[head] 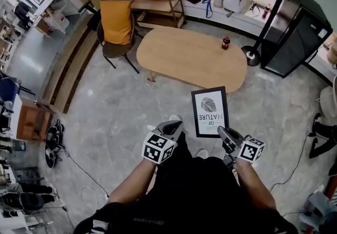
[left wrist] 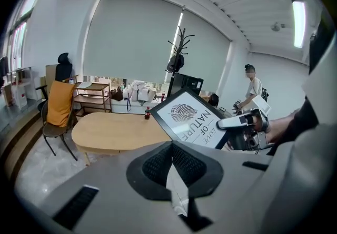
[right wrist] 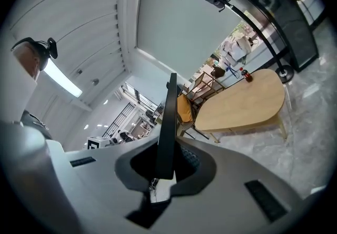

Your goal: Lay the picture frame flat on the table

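Right gripper [head: 225, 135] clamping picture frame [head: 210, 112], long axis toward table [head: 184, 55], left gripper [head: 171, 127] closed empty

Black top [head: 208, 196], perhaps short-sleeved, grey hand-held grippers [head: 171, 126] [head: 221, 131], black-and-white marker cubes [head: 158, 148]

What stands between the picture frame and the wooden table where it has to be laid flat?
Nothing visible does: only bare floor lies between the picture frame, clamped in the right gripper, and the table. A small bottle stands near the table's far right edge, so probably lay it left of that.
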Demonstrator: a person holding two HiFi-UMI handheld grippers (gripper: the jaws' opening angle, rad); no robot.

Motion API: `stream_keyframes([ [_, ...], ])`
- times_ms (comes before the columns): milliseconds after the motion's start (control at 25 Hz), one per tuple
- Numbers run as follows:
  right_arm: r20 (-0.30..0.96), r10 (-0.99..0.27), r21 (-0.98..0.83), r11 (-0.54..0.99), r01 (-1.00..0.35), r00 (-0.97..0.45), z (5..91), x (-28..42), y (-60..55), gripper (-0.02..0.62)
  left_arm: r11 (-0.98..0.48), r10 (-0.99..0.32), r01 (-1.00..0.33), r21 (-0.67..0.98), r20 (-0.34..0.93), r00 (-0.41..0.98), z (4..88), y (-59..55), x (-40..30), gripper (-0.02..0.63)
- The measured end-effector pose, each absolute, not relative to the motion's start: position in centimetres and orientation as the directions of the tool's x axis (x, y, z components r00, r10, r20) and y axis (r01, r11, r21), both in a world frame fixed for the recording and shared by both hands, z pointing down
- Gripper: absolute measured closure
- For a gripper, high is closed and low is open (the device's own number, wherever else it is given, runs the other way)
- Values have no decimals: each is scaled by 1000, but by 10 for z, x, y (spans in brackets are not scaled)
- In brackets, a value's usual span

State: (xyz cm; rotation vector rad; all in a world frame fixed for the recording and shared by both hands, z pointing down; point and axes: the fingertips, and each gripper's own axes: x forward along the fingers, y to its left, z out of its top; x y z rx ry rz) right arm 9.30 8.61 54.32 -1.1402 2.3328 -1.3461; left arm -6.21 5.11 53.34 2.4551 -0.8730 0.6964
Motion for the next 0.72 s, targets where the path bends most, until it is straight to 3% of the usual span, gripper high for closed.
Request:
stream_keyframes([
  [440, 257, -788, -783, 169, -598, -560, 542, 92, -63, 574, -793, -380, -570, 216, 556, 739, 518, -154, -58, 600],
  [720, 328, -843, -789, 5, -615, -427, 570, 92, -142, 574, -859, -285, -470, 203, 572, 769, 524, -253, -65, 600],
])
